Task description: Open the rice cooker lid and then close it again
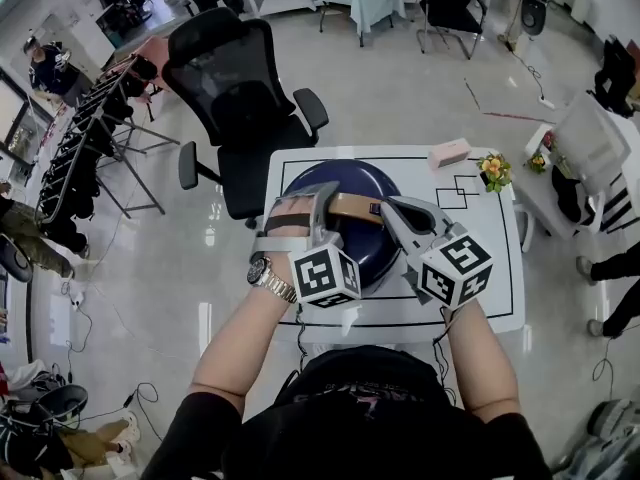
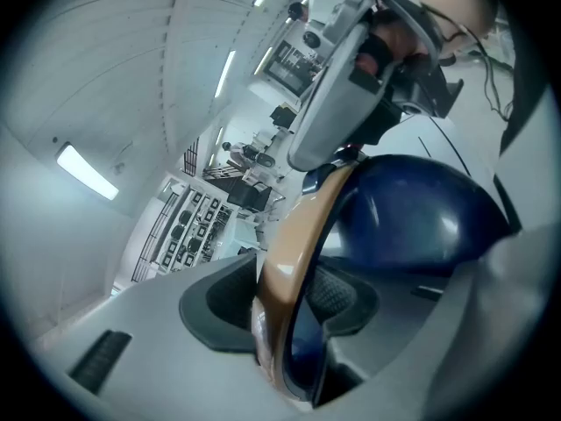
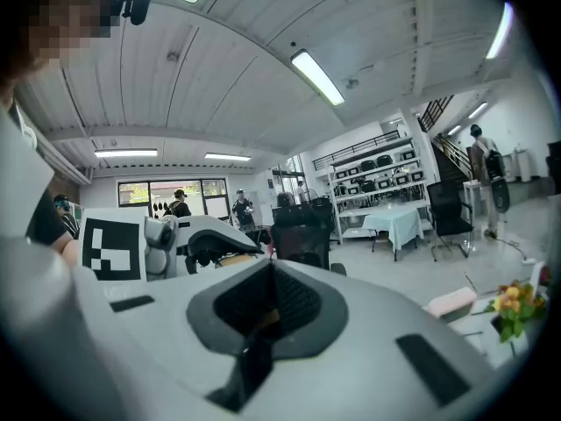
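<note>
On the white counter (image 1: 495,238) directly below you: one dark blue rice cooker (image 1: 345,183), domed, with its lid apparently down and seated and a tan carry handle (image 1: 350,206) arched across its top. Left tongs (image 1: 318,200): pinching the handle near its left end, with the tan band running edge-on between the dark pads in the left gripper view (image 2: 289,323). Right tongs (image 1: 392,213): at the handle's right end, pressed almost together, with a sliver of tan showing between the pads (image 3: 263,314); you appear to be pinching the handle there too. Also on the counter, well apart from the cooker: one pink block (image 1: 449,153) at the far edge and one small spray of flowers (image 1: 493,170) at the far right corner. Off the counter: one black office chair (image 1: 240,98) beyond the far edge. Task status: the lid is not yet opened. Hazards, as judged from here:

- Both tongs hold the carry handle and not a lid latch, so an upward pull may lift or tip the whole cooker without releasing the lid.
- The handle probably pivots, so uneven pulls from your two hands could swing it and twist it out of one pinch.
- The dome is smooth, so a slipped jaw would skate off it.
- If the cooker is dragged, it could slide toward the counter's near edge.
</note>
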### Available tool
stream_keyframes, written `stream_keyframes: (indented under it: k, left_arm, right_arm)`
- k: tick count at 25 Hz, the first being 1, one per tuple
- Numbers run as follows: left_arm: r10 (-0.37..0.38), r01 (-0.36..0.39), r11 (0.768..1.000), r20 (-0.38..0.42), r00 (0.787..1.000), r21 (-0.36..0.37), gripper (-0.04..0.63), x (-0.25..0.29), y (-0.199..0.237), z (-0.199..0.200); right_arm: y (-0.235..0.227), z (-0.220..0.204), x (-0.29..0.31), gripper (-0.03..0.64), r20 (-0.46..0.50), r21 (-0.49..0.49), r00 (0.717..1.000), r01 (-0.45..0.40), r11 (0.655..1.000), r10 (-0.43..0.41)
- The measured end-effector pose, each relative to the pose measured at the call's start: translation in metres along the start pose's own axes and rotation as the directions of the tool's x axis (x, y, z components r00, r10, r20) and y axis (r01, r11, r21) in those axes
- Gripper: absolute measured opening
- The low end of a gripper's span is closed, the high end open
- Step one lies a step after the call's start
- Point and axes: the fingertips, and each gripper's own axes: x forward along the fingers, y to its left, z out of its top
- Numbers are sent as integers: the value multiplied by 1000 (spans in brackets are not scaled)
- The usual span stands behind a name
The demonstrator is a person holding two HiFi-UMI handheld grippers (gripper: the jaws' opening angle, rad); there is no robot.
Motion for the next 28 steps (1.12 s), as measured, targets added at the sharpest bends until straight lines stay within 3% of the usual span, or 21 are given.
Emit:
stream_keyframes:
  k: [28]
  left_arm:
    - [16,-10,997,-74,997,75,163,16,-25,3]
  right_arm:
    - [-18,-35,-5,2,-25,73,999,-29,997,31]
